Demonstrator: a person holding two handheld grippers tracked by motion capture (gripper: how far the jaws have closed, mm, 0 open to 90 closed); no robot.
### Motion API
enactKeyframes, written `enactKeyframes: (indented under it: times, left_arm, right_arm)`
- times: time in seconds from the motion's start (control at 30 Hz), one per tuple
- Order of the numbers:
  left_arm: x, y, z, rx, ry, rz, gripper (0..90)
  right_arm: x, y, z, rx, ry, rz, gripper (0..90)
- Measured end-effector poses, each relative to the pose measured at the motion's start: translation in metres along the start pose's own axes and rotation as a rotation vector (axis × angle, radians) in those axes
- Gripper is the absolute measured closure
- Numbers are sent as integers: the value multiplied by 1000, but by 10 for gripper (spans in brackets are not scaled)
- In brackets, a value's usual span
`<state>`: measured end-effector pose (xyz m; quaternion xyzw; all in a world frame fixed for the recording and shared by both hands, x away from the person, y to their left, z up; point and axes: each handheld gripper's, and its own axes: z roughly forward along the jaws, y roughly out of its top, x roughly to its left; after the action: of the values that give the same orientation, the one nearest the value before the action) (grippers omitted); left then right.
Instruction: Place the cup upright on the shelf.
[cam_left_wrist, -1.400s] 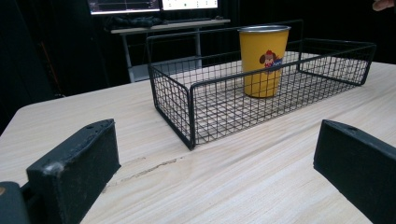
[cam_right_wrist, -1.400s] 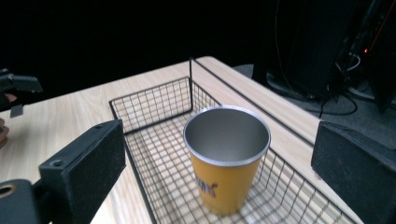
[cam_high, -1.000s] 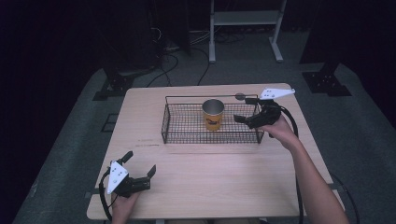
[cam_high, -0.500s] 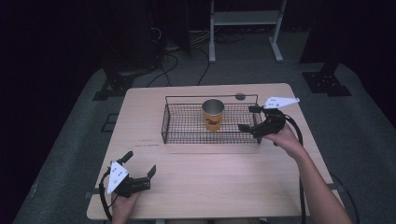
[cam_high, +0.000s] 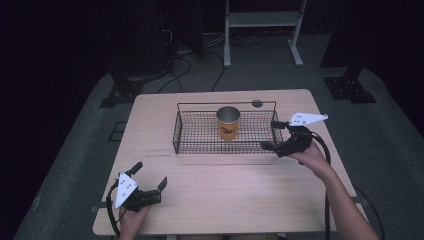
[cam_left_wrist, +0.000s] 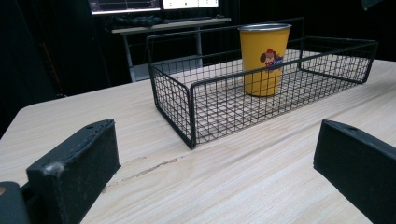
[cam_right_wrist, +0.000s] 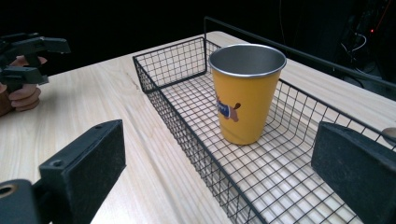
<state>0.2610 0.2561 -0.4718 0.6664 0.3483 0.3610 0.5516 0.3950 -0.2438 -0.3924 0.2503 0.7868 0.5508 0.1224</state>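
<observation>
A yellow cup (cam_high: 228, 122) with a metal inside stands upright in a black wire basket (cam_high: 176, 131) at the middle back of the table. My right gripper (cam_high: 269, 134) is open at the basket's right end, holding nothing. From the right gripper view (cam_right_wrist: 217, 133) the cup (cam_right_wrist: 245, 93) stands a little ahead of the jaws, inside the basket (cam_right_wrist: 170, 60). My left gripper (cam_high: 149, 175) rests open near the table's front left corner, well short of the basket. Its own view (cam_left_wrist: 214, 135) shows the basket (cam_left_wrist: 173, 100) and cup (cam_left_wrist: 264, 58) farther off.
The wooden table (cam_high: 225, 200) has a small round grommet (cam_high: 257, 103) behind the basket. A white stand (cam_high: 260, 30), dark equipment bases and cables sit on the floor beyond the table. In the right gripper view the left gripper (cam_right_wrist: 28, 51) and its hand appear at the far left.
My right gripper has drawn back from the basket's far right corner toward me and now sits at the right end near the front rim. The left gripper has not moved.
</observation>
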Motion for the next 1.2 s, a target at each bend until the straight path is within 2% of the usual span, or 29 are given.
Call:
enactKeyframes:
  times: [0.07, 0.13, 0.43, 0.83, 1.2]
  left_arm:
    - [0, 0, 0, 0, 1, 0, 0]
    - [0, 0, 0, 0, 0, 2, 0]
    - [0, 0, 0, 0, 2, 1, 0]
    - [0, 0, 0, 0, 2, 2, 0]
    - [0, 0, 0, 0, 3, 1, 0]
  right_arm:
    - [2, -2, -1, 18, 8, -4, 25]
    - [4, -5, -4, 3, 1, -9, 26]
    - [12, -15, -14, 2, 2, -11, 26]
    - [21, -29, -22, 6, 3, 2, 26]
    - [30, -43, -32, -12, -6, 11, 27]
